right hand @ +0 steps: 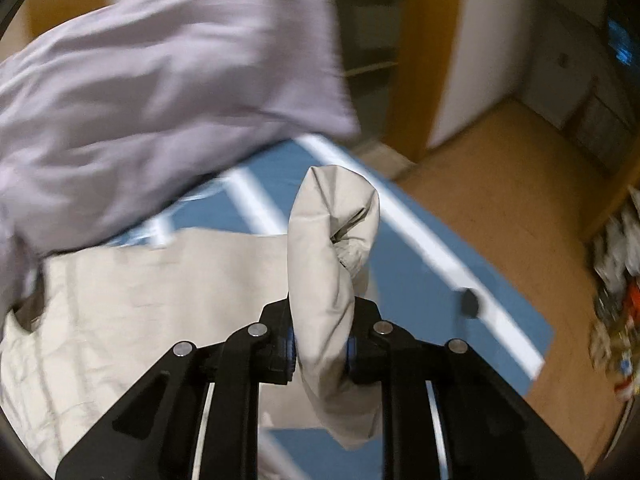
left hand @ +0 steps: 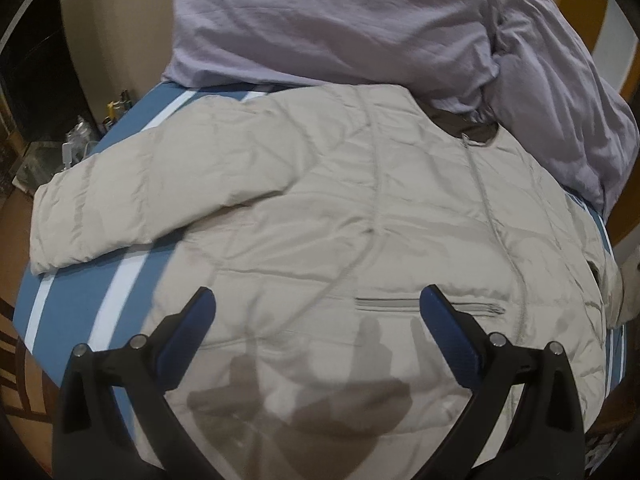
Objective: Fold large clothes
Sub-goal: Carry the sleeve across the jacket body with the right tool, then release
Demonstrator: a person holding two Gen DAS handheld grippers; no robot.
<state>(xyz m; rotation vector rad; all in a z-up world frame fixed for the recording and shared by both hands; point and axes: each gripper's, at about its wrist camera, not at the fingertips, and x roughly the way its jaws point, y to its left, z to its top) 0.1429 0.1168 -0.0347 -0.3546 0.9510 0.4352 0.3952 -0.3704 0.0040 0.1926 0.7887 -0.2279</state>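
Note:
A large beige quilted jacket [left hand: 360,208] lies spread front-up on a blue bed with white stripes [left hand: 68,316]. Its left sleeve [left hand: 120,200] stretches out to the left, and a zipped pocket [left hand: 384,303] shows near the hem. My left gripper [left hand: 316,312] is open and empty, hovering over the jacket's lower part. In the right wrist view my right gripper [right hand: 320,350] is shut on the jacket's other sleeve [right hand: 332,232], which stands up lifted above the jacket body [right hand: 140,300] and the bed [right hand: 420,280].
A lilac duvet [left hand: 340,20] is bunched at the head of the bed, touching the jacket's collar; it also shows in the right wrist view [right hand: 160,80]. The wooden floor [right hand: 500,200] and a wardrobe [right hand: 432,40] lie right of the bed. Clutter sits on the floor at left [left hand: 76,140].

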